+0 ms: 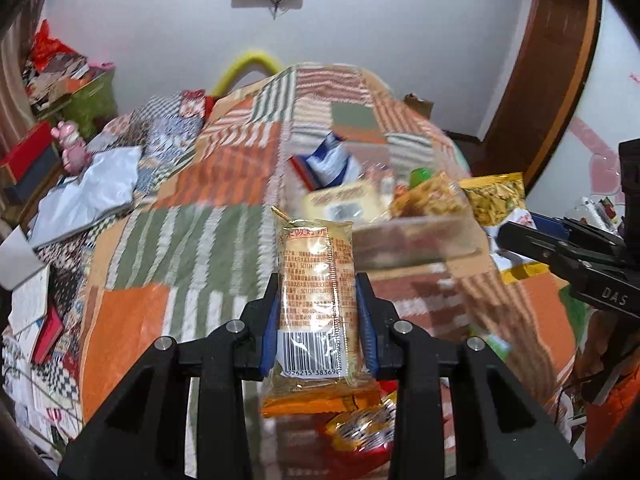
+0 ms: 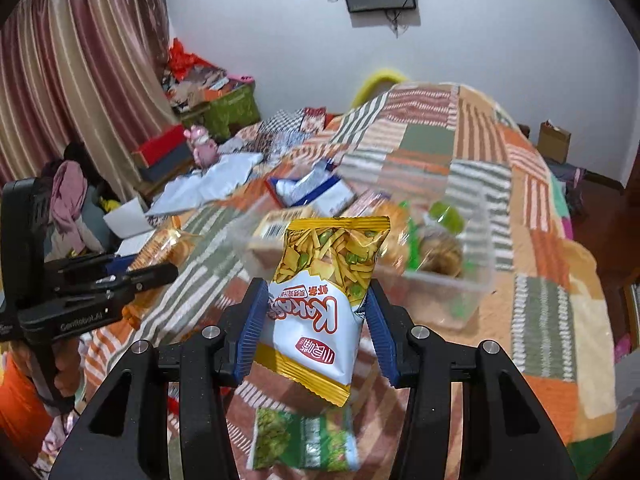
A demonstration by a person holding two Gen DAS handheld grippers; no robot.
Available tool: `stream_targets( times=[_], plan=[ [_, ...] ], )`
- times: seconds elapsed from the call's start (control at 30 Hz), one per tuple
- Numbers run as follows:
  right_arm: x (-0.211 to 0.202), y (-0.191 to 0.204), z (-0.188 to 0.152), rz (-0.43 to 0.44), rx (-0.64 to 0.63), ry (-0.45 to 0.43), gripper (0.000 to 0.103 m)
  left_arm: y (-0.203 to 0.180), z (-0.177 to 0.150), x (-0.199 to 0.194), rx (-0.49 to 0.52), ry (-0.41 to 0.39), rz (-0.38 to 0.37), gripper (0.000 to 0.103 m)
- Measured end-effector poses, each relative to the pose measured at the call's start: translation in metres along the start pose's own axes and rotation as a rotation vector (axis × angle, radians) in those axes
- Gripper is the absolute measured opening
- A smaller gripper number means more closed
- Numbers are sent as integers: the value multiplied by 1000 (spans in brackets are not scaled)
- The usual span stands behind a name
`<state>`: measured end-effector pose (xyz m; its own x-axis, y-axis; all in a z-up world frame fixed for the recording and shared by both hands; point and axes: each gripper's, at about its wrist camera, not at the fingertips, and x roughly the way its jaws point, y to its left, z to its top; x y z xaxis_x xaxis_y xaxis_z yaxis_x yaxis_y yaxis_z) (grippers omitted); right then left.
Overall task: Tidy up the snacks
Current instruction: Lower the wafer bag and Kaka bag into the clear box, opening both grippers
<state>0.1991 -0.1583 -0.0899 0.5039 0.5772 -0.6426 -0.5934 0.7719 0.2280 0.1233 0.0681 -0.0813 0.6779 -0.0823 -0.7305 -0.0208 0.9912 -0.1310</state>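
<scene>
My left gripper (image 1: pixel 318 280) is shut on a clear-wrapped biscuit pack (image 1: pixel 316 280) with a barcode, held above the patchwork bedspread. My right gripper (image 2: pixel 316 288) is shut on a yellow-and-white Kaka snack bag (image 2: pixel 326 296). A clear plastic box (image 2: pixel 460 276) with several snacks inside sits on the bed just beyond both grippers; it also shows in the left wrist view (image 1: pixel 416 240). The right gripper shows at the right edge of the left wrist view (image 1: pixel 560 256); the left gripper shows at the left of the right wrist view (image 2: pixel 132 276).
A green pea snack bag (image 2: pixel 304 440) lies on the bed under my right gripper. Orange and red-yellow packets (image 1: pixel 352 412) lie under my left gripper. A blue-white bag (image 2: pixel 312 192) lies beyond the box. Clutter, a pink toy (image 2: pixel 202 146) and boxes line the left side.
</scene>
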Motion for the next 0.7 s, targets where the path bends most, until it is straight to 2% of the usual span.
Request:
stream_targets(
  times=[0.37,0.7],
  plan=[
    [-3,-30,28,-46,36,-58,46,-30,45,20,19,-38,-55,34],
    [15,-59,47,-71,98,-63,46,-43,75,60,19,-14,-77,34]
  ],
)
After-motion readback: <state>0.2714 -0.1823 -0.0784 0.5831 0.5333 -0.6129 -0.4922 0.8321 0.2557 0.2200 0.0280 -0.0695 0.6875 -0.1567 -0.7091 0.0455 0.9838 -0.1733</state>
